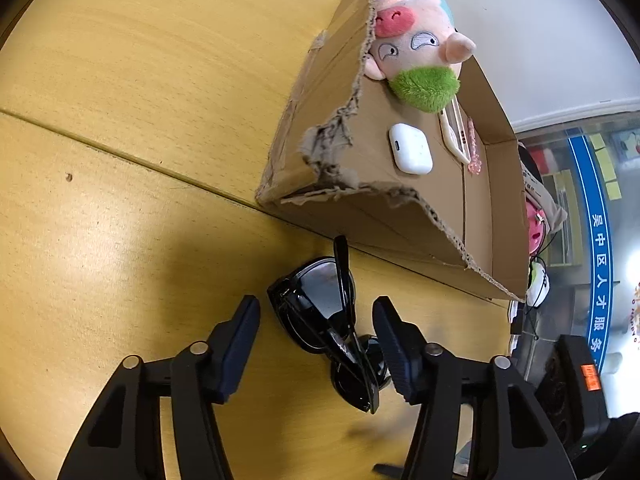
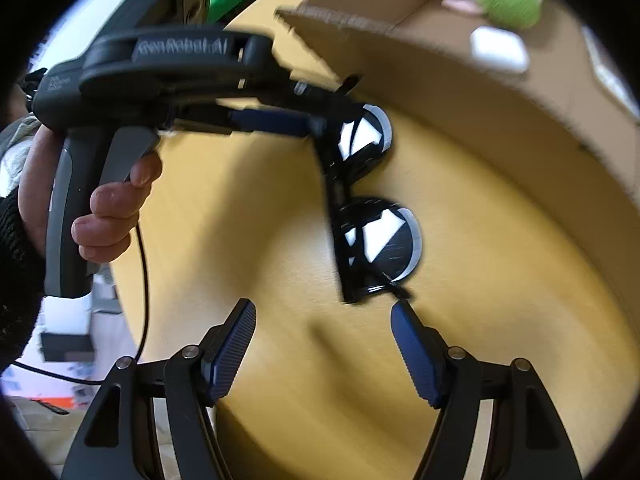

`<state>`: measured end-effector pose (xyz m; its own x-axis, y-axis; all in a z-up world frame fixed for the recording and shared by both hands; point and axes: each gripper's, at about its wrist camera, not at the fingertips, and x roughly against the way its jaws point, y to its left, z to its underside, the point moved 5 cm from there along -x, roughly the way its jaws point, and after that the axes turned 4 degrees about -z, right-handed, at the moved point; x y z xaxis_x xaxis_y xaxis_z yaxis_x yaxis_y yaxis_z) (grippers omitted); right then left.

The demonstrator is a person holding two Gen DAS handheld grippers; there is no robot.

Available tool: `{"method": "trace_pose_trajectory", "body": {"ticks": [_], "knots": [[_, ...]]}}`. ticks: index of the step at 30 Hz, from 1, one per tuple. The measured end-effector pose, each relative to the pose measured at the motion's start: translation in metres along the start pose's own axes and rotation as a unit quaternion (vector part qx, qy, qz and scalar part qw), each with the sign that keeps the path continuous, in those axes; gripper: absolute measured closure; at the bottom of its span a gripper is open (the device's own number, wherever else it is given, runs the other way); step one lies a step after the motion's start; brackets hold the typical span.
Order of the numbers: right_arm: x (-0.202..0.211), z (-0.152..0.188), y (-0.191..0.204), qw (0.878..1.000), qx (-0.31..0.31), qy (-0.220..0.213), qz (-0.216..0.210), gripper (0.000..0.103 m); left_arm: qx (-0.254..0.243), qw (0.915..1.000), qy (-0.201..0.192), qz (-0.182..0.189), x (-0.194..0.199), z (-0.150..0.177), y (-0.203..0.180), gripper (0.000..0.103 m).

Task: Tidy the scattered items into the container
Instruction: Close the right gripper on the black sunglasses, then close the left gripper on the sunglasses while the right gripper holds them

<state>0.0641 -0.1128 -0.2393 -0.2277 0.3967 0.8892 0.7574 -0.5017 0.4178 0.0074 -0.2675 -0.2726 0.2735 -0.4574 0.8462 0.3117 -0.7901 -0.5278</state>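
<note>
1. We see the folded black plastic sunglasses (image 1: 328, 320) lying on the yellow wooden table (image 1: 140, 100), just near of the torn brown cardboard box (image 1: 328, 92).
2. The left gripper (image 1: 316, 344) straddles the sunglasses, one finger on each side.
3. In the box, the white earbud case (image 1: 411, 149) lies near; the pink plush pig toy (image 1: 416, 46) lies beyond it.
4. The right gripper (image 2: 324, 344) hangs just near of the sunglasses' end.

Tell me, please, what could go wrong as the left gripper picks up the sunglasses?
The sunglasses lie folded between the left gripper's pads, one temple sticking up toward the cardboard box; a squeeze on lens or temple could scratch or twist them. The box's torn near wall might snag them. The right gripper hovers close and could collide.
</note>
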Motion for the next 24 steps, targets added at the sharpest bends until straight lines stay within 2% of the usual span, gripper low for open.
{"method": "trace_pose_trajectory", "body": {"ticks": [3,8,9,11,13,14,15,16,20,22,24], "knots": [[0.006,-0.010,-0.005,0.999,0.008,-0.018,0.040,0.032,0.003,1.0000,0.003,0.006,-0.001,-0.001,-0.001,0.042],[-0.015,-0.035,-0.015,0.997,0.002,-0.018,0.070,0.032,0.008,0.9999,0.008,0.011,-0.002,-0.003,-0.002,0.044],[-0.021,-0.037,-0.018,0.997,-0.001,-0.011,0.075,0.032,0.009,0.9998,0.009,0.012,-0.003,-0.003,-0.002,0.046],[-0.026,-0.039,-0.016,0.996,0.013,-0.014,0.083,0.029,0.013,0.9996,0.019,0.018,-0.006,-0.002,-0.001,0.065],[-0.027,-0.038,-0.010,0.994,0.038,-0.004,0.104,0.033,0.016,0.9991,0.030,0.026,-0.009,0.000,-0.002,0.066],[-0.026,-0.038,-0.007,0.992,0.050,-0.003,0.113,0.041,0.015,0.9990,0.031,0.029,-0.009,0.001,-0.002,0.066],[-0.024,-0.037,-0.006,0.991,0.059,-0.003,0.122,0.054,0.012,0.9990,0.032,0.030,-0.010,0.002,-0.003,0.066],[-0.021,-0.037,-0.005,0.991,0.059,-0.003,0.120,0.060,0.012,0.9989,0.033,0.031,-0.011,0.003,-0.004,0.067],[-0.012,-0.034,-0.004,0.994,0.054,0.002,0.099,0.062,0.012,0.9987,0.038,0.032,-0.013,0.008,-0.007,0.070],[-0.005,-0.031,0.001,0.995,0.053,-0.003,0.083,0.069,0.007,0.9984,0.042,0.037,-0.011,0.012,-0.011,0.072],[0.006,-0.031,0.010,0.995,0.061,-0.011,0.073,0.092,0.001,0.9982,0.043,0.043,-0.007,0.017,-0.018,0.074]]}}
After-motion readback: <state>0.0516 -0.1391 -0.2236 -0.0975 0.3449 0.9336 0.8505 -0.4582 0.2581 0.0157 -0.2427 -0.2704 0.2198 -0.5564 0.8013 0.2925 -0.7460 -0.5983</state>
